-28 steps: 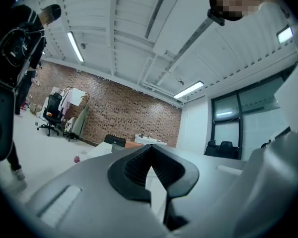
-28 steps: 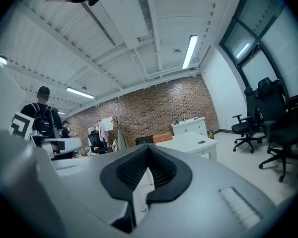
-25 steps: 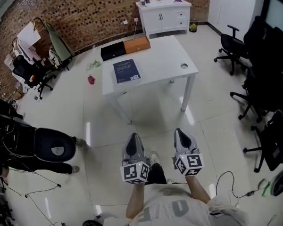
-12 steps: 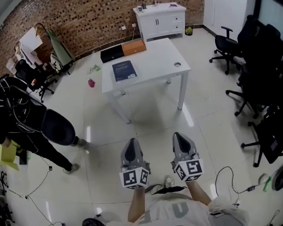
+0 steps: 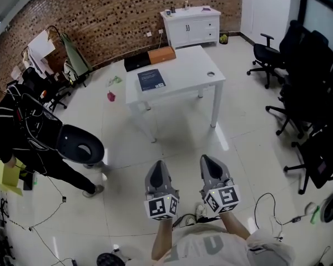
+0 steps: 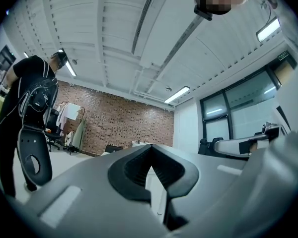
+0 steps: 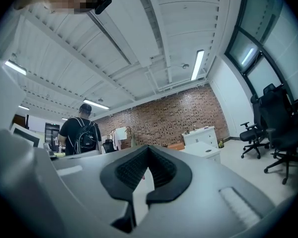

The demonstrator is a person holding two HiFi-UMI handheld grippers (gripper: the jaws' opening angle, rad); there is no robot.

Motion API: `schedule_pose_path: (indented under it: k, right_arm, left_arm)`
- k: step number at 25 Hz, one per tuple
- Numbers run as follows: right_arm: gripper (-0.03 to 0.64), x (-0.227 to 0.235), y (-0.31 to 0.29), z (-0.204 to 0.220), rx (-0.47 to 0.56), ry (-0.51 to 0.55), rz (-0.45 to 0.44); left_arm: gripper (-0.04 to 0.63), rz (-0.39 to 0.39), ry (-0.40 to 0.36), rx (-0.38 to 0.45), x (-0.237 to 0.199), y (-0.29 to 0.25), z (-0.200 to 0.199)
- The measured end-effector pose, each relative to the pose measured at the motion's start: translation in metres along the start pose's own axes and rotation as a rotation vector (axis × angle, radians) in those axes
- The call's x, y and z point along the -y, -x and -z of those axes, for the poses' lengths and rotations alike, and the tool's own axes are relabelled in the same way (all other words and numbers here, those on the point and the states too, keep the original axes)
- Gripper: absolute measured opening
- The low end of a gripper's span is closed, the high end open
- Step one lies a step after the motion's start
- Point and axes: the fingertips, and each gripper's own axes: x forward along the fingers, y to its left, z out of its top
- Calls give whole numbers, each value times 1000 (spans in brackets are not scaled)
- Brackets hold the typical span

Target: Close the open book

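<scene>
A blue-covered book [image 5: 151,79] lies flat on the white table [image 5: 194,76] across the room, its cover facing up. My left gripper [image 5: 158,165] and right gripper [image 5: 208,160] are held side by side over the floor, well short of the table and pointing toward it. Both are shut with nothing between the jaws. In the left gripper view my left gripper [image 6: 150,148] shows its tips meeting. The right gripper view shows the same closed tips on my right gripper [image 7: 148,148], with the table small in the distance.
A black box [image 5: 137,63] and an orange box [image 5: 162,55] sit at the table's far edge. A white cabinet [image 5: 191,24] stands against the brick wall. At left a person carries a black office chair [image 5: 80,144]. More office chairs [image 5: 266,54] stand at right. A cable [image 5: 266,209] lies on the floor.
The person at left has straightened up and carried the black chair a little to the right. Both grippers stay shut and keep their place in the head view.
</scene>
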Motion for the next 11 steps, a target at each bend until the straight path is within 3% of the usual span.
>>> schedule_pose_path:
  k: [11]
  right_arm:
    - [3, -29, 11, 1, -4, 26, -19]
  left_arm:
    - [15, 5, 7, 25, -12, 22, -12]
